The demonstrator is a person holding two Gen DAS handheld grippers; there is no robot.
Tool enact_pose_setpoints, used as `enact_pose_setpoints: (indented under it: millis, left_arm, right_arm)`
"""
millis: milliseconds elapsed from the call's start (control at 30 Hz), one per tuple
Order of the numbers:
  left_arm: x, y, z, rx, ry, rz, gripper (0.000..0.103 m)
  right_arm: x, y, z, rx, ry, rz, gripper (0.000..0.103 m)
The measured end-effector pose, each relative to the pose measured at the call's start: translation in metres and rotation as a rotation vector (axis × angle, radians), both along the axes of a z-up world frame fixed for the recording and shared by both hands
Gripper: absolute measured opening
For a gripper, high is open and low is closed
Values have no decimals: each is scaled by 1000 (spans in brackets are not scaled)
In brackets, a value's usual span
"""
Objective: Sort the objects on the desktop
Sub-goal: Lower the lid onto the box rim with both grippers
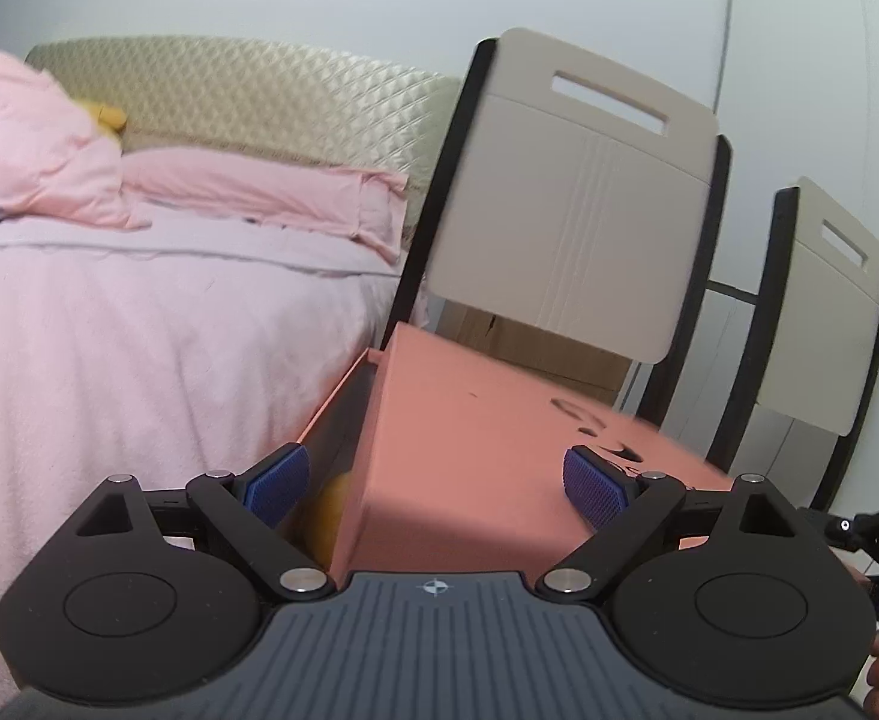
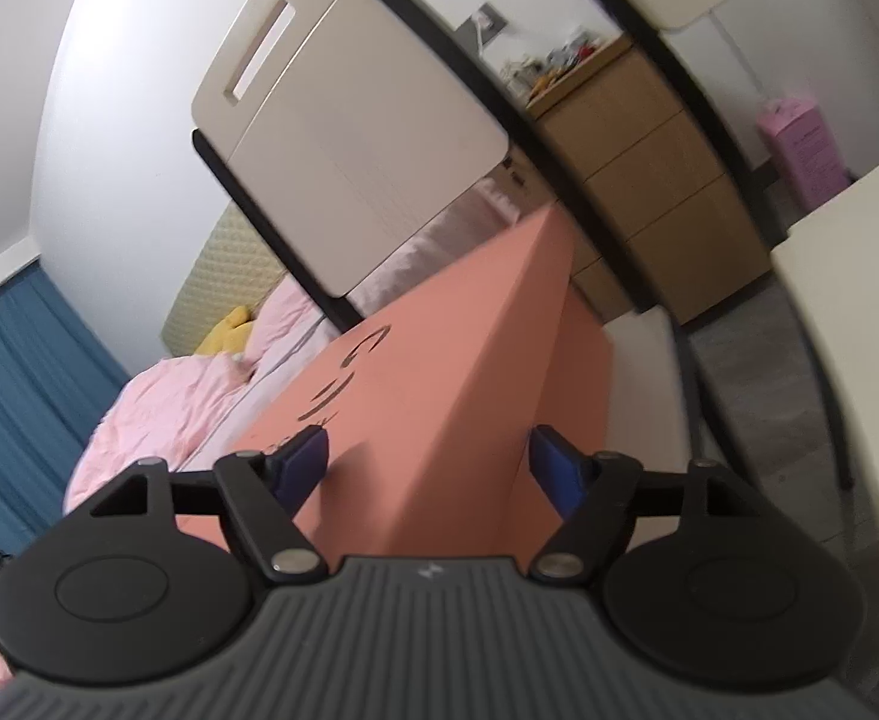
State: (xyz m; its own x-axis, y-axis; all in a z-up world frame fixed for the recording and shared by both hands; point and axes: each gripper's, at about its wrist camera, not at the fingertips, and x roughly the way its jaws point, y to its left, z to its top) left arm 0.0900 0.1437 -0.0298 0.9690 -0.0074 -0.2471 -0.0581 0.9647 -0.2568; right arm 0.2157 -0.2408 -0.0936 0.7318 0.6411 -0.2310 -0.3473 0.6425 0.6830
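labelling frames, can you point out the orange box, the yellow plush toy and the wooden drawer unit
orange box point(image 2: 439, 384): right wrist view, on its printed top face
yellow plush toy point(image 2: 226, 330): right wrist view, on its body on the bed
wooden drawer unit point(image 2: 655, 180): right wrist view, on a middle drawer front

A home bedroom — pink-sheeted bed point(image 1: 139, 330), quilted headboard point(image 1: 247, 96), wooden drawers point(image 2: 649, 168).

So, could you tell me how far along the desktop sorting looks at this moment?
Nearly done, it seems: a yellow object already lies inside the open salmon box. In hand: the lid sits tilted between the open left gripper and open right gripper. Left: seating the lid. The desktop itself is out of view.
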Motion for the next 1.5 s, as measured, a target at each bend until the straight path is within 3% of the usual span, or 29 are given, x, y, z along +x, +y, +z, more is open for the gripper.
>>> enact_pose_setpoints:
  millis: [100,367,500,600,867,1500]
  left_arm:
    - [-1,-6,1,28,-20,-6,94]
    - [-7,-19,-1,83,-61,-16,94]
    - [-8,-28,-2,128,-68,-14,94]
    - [-7,-32,-3,157,-66,-5,94]
    - [-5,-26,-3,148,-60,34,88]
    - [-1,-10,-3,168,-11,190,88]
  right_arm:
    - [-3,0,2,-10,-21,-32,83]
    - [-8,2,2,-3,-38,-66,83]
    - [-12,7,1,-28,-45,-98,81]
    - [-14,13,2,-56,-53,-107,74]
    - [-20,19,3,-82,-70,-133,70]
    - [-31,46,7,-98,-140,-82,66]
